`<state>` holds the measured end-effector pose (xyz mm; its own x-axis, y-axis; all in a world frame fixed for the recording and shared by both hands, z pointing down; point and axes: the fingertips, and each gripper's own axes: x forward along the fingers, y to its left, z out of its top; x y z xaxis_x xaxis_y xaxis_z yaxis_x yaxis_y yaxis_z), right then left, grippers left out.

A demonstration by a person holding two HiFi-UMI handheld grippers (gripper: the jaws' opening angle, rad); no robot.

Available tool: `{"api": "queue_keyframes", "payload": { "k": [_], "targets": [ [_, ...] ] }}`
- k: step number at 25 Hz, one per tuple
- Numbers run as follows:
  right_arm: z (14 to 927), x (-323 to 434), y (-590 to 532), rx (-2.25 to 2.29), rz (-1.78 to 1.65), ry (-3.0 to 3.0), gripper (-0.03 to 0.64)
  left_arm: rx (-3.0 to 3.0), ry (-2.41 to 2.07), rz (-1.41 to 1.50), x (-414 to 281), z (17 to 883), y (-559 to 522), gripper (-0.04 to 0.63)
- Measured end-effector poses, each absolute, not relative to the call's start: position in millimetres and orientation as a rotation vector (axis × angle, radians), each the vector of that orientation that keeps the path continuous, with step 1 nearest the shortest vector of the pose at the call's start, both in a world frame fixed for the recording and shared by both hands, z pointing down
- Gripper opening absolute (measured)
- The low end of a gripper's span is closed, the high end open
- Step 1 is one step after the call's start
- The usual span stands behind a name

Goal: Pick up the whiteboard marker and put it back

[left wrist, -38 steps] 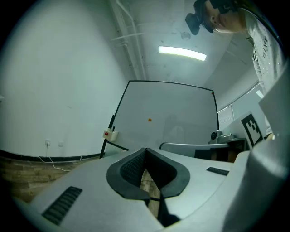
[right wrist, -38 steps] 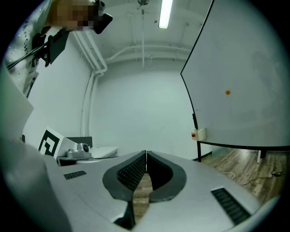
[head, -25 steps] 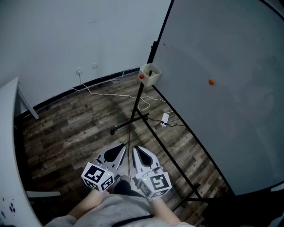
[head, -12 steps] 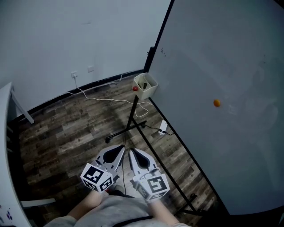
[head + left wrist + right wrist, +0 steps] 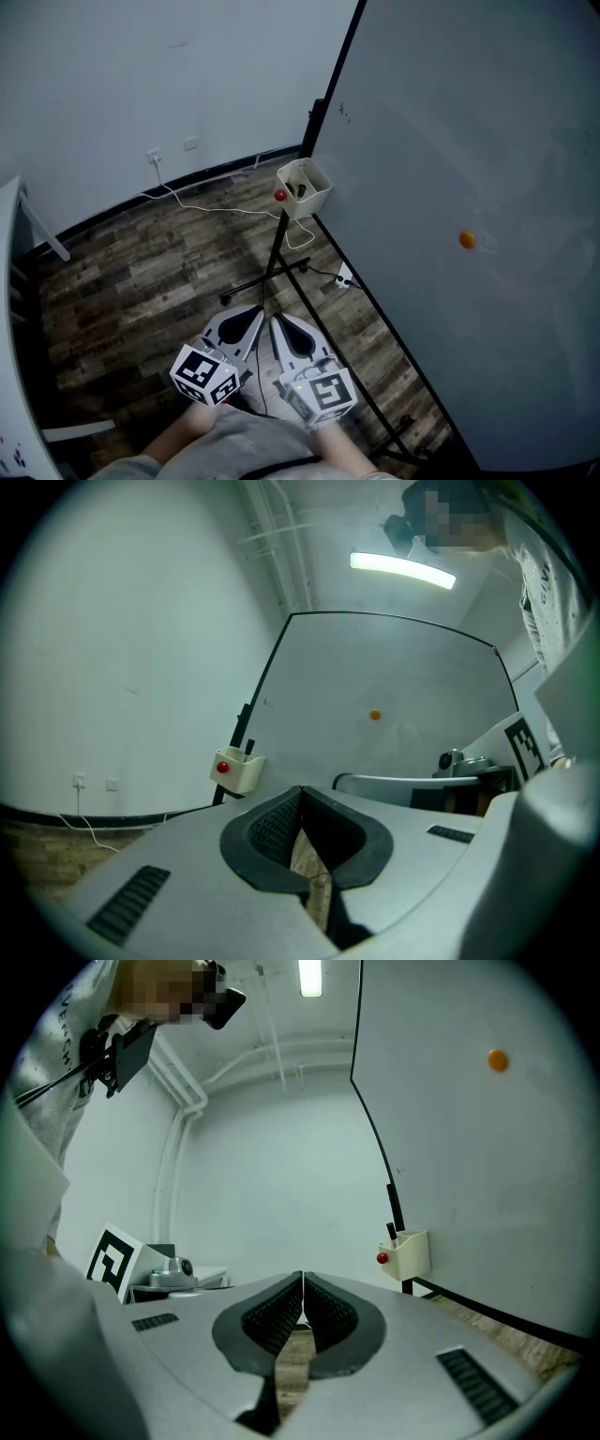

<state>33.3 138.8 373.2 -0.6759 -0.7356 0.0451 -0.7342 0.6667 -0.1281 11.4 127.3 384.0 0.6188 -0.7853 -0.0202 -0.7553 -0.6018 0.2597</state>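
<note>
My two claws sit side by side low in front of me, the left gripper [image 5: 253, 312] and the right gripper [image 5: 282, 322], each with its ribbed black pads pressed tip to tip and nothing held between them. The whiteboard marker [image 5: 392, 1230] is well ahead of both, a single dark stick standing upright in the holder box [image 5: 307, 186], with its cap poking above the rim. That one box is cream plastic, square and open-topped, hung at the lower corner of the whiteboard [image 5: 469, 141] on its black frame, and one round red knob [image 5: 279, 195] sticks out of its front. The board is smooth and pale grey, bearing one small orange magnet [image 5: 467, 240]. Below is a floor [image 5: 141, 281] of dark grained wood planks, crossed by a thin white cable [image 5: 202, 206] that runs toward two wall sockets [image 5: 154, 157]
</note>
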Motion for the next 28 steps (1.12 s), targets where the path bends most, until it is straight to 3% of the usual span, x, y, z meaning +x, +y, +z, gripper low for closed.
{"api": "queue_keyframes", "payload": {
  "k": [28],
  "targets": [
    [372,40,-90,-1.482,-0.018,2.809,0.021,2.726,-1.082,-0.134,29,398,-104,0.015]
  ]
}}
